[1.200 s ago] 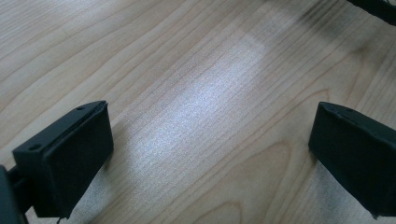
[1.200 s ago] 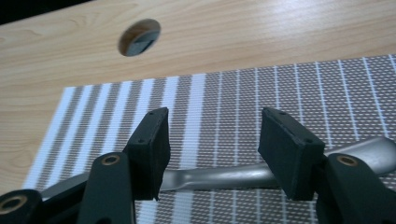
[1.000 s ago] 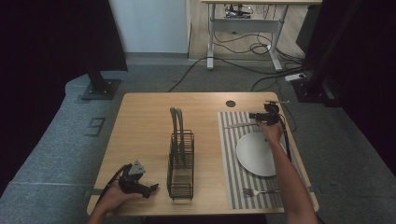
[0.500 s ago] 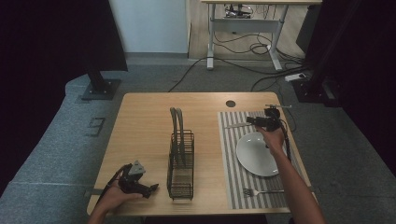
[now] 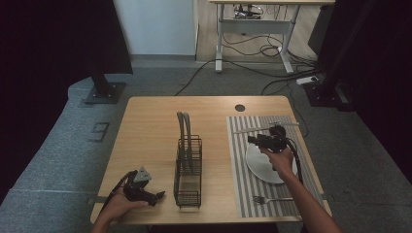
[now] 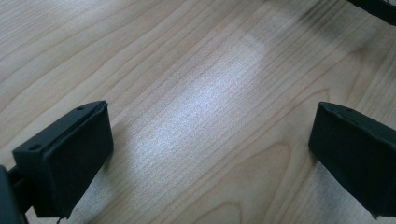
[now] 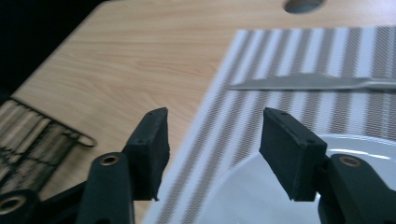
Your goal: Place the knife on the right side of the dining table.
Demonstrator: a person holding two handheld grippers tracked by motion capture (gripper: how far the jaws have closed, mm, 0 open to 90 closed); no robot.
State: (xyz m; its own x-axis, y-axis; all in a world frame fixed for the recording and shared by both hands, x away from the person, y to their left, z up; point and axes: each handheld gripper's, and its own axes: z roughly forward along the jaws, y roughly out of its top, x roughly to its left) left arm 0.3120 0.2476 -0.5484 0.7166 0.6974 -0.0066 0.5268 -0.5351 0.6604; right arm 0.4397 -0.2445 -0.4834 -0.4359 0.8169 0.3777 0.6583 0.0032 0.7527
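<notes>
Over far rim of round white plate (image 5: 268, 164) on striped placemat (image 5: 238, 184): right gripper (image 7: 212, 140) spread, empty; left gripper (image 6: 210, 154) spread, resting near black wire rack (image 5: 188, 170); plate ungrasped, racking left

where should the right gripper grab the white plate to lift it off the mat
Grip the plate by its raised rim at the edge nearest the knife, coming from above with one of the fingers inside the rim. It lies flat on the striped mat, so only the thin rim offers a hold. The right gripper hovers there, open.
</notes>
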